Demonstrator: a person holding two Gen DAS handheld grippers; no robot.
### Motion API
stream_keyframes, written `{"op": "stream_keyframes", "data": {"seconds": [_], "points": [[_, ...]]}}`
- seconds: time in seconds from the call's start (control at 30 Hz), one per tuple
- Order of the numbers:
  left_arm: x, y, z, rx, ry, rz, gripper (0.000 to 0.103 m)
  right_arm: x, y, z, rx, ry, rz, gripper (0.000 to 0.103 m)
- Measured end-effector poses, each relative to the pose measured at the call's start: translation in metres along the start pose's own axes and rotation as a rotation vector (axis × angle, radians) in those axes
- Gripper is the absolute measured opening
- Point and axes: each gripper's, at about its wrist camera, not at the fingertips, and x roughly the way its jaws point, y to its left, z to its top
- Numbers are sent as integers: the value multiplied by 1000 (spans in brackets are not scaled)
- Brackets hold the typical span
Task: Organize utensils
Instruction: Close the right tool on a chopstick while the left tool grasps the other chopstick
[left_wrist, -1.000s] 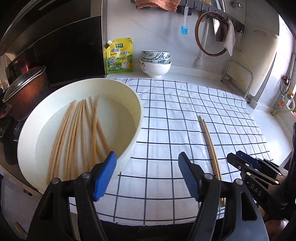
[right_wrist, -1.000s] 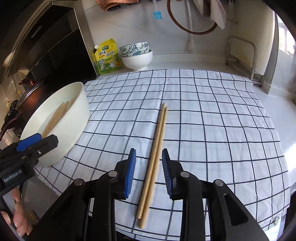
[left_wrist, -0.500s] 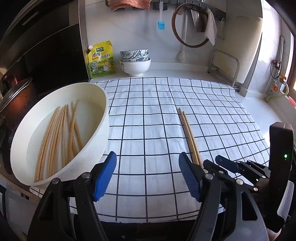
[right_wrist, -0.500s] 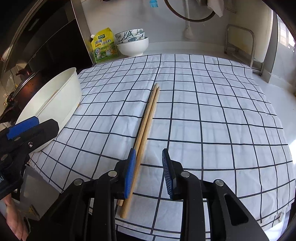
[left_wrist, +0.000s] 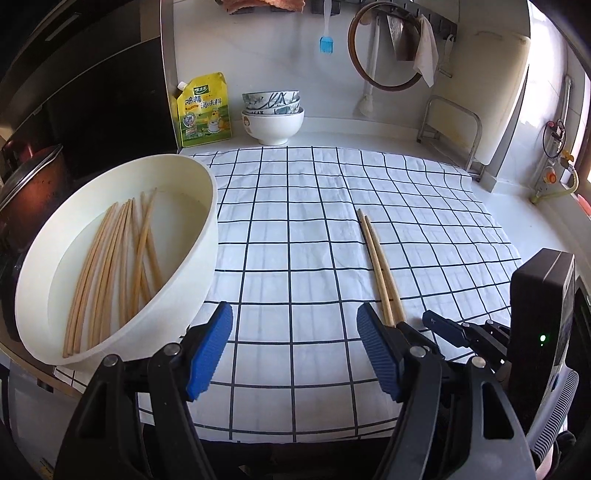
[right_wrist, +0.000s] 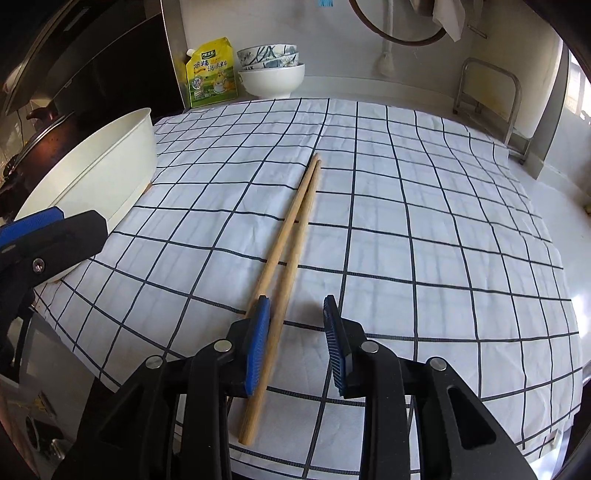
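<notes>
chopsticks are the work here: one pair of chopsticks (right_wrist: 291, 236) lies side by side on the checked cloth (right_wrist: 424, 229), and a loose bunch of chopsticks (left_wrist: 110, 266) rests in the white basin (left_wrist: 207, 236) at the cloth's left edge. right tongs (right_wrist: 297, 345) are low over the near end of the pair, fingers partly apart; the left pad sits against or over one stick, and the other stick runs through the gap. nothing is clamped, and i cannot tell whether the pad truly touches the wood. left tongs (left_wrist: 295, 354) hang wide apart over bare cloth between the basin and the pair, holding nothing.

the step in hand looks like setting or lining up this pair on the cloth, or else taking it up; the pictures do not settle which. if more pairs are to come out, the next move likely calls for the left tongs to swing over the basin rim, dip in, and pinch a stick or two near one end without raking the rest.

room is good to the right and beyond the pair, all open cloth. near edge of the cloth is close under both tools, and the stick ends lie near it. stacked bowls (left_wrist: 272, 114) and a yellow pouch (left_wrist: 204, 110) stand at the back of the surface, well apart.
</notes>
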Motion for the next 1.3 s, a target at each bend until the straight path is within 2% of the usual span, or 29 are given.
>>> {"op": "stream_keyframes", "data": {"seconds": [0.1, 0.17, 0.27, 0.53, 0.83, 0.97, 1.07, 1.3], "points": [[1, 0, 0, -2, 2, -2, 69, 1, 1, 0, -11, -3, -3, 26], [1, -1, 0, -3, 2, -5, 70, 1, -1, 0, -10, -4, -5, 10], [1, -5, 0, 1, 3, -14, 71, 0, -10, 0, 7, -2, 4, 7], [19, -30, 2, 28, 50, -69, 74, -6, -52, -3, 79, 3, -16, 6], [58, -50, 5, 34, 104, -60, 74, -13, -88, -8, 138, 11, -39, 6], [71, -52, 5, 33, 130, -50, 74, -14, -92, -8, 141, 9, -13, 8], [76, -54, 4, 31, 129, -42, 74, -13, -94, -6, 145, 4, -12, 16], [92, -54, 3, 22, 154, -21, 75, -7, -90, -2, 111, -14, -43, 17]]}}
